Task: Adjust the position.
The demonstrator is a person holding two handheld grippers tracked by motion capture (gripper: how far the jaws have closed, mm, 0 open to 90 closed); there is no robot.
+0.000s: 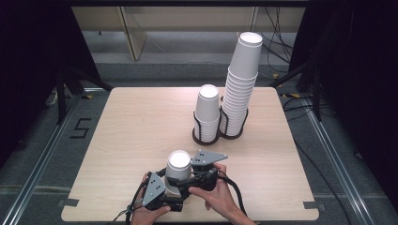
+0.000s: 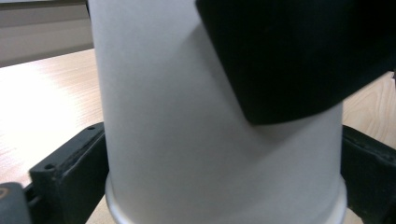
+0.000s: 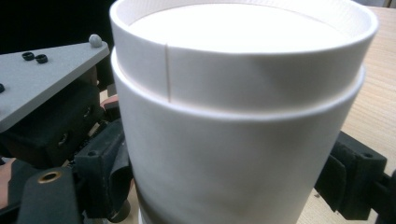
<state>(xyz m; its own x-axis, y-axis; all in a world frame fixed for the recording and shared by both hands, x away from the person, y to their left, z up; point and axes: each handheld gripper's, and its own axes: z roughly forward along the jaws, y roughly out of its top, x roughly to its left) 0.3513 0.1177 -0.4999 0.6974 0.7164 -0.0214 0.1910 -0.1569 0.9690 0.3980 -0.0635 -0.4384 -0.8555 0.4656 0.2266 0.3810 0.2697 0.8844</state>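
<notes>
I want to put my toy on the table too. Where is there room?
The left half of the pale wooden table is bare, beside the black wire cup holder. The near middle is crowded by both grippers around the upside-down white paper cups.

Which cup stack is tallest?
The right-hand stack in the black holder, at the table's far side. It rises well above the short stack beside it and the cups between the grippers.

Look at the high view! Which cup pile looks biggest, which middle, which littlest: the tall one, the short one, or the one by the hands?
1. Tall cup stack in the black holder: clearly largest.
2. Short cup stack beside it.
3. Cups between the grippers: smallest looking, though close to the short stack, and nearer the camera, so this ranking is unsure.
</notes>
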